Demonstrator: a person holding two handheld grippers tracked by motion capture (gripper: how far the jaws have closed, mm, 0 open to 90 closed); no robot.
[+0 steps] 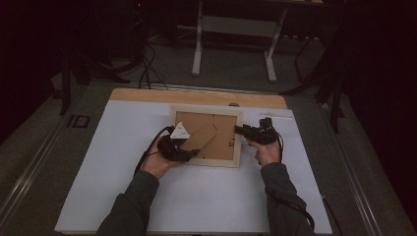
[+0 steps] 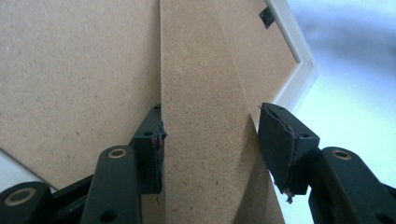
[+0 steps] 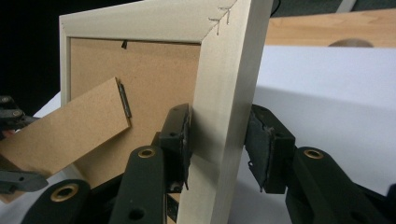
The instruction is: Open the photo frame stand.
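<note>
Wood, pale and mitred at the corners, makes up the picture frame, which lies back-up on the white table top directly between your two tools, its brown fibreboard back facing you. Your right gripper is clamped across the frame's right rail, one pad on the inner face and one on the outer, and that side looks lifted off the table. Your left gripper straddles the easel stand, the hinged fibreboard leg swung out from the back; the near pad touches one edge, but the far pad seems to sit just at the other, so I would not call it a firm pinch yet. Judging by the materials, the frame should be light and stiff, while the leg is thin, bends at its small metal hinge, and could snap or tear out if you lever it hard. The front may hold glass, so treat it as fragile. Take the rail mid-length, as you have, and hold the leg near its free end. Ahead of your right tool the table's far edge and bare wooden strip lie near; to either outer side and back toward you the white surface gives open room for turning the frame.
</note>
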